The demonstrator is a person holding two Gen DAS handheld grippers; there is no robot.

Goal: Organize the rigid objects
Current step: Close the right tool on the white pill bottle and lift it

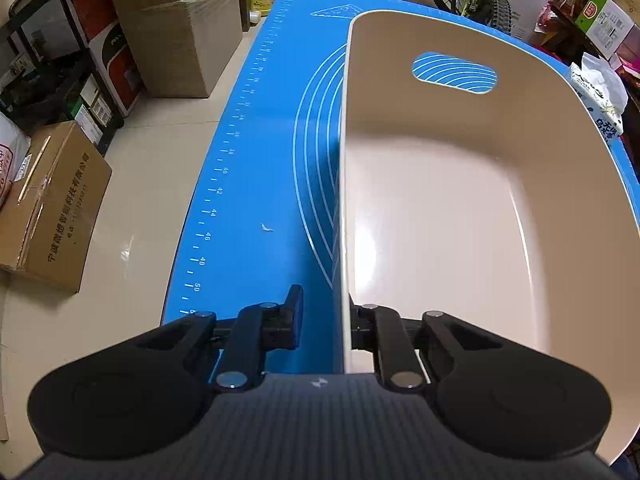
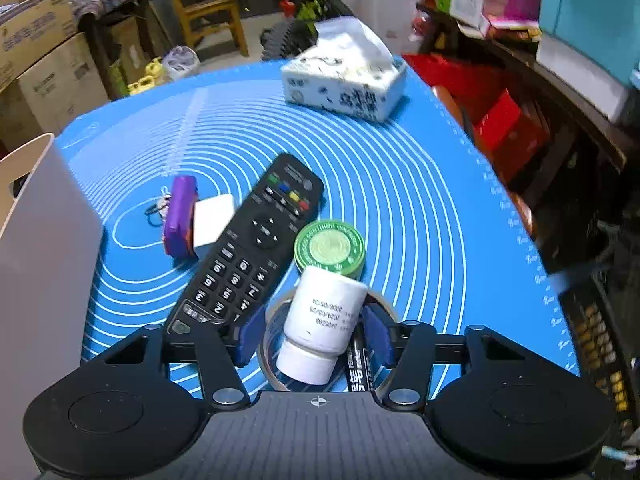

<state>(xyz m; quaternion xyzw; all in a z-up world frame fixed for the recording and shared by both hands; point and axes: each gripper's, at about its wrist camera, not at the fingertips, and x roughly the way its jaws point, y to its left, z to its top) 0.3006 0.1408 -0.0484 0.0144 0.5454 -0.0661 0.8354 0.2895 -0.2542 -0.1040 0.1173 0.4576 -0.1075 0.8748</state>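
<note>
Counted on the blue mat: one remote, one green tin, one white bottle, one tape ring, one marker, one purple case, one white block, one tissue pack.
Bin: one beige bin, empty, on the mat's left part.
Left gripper: its fingers straddle the bin's near wall, one outside, one inside; left one stands apart from it.
Right gripper: its fingers are open either side of the bottle lying on the tape ring, not quite touching.
</note>
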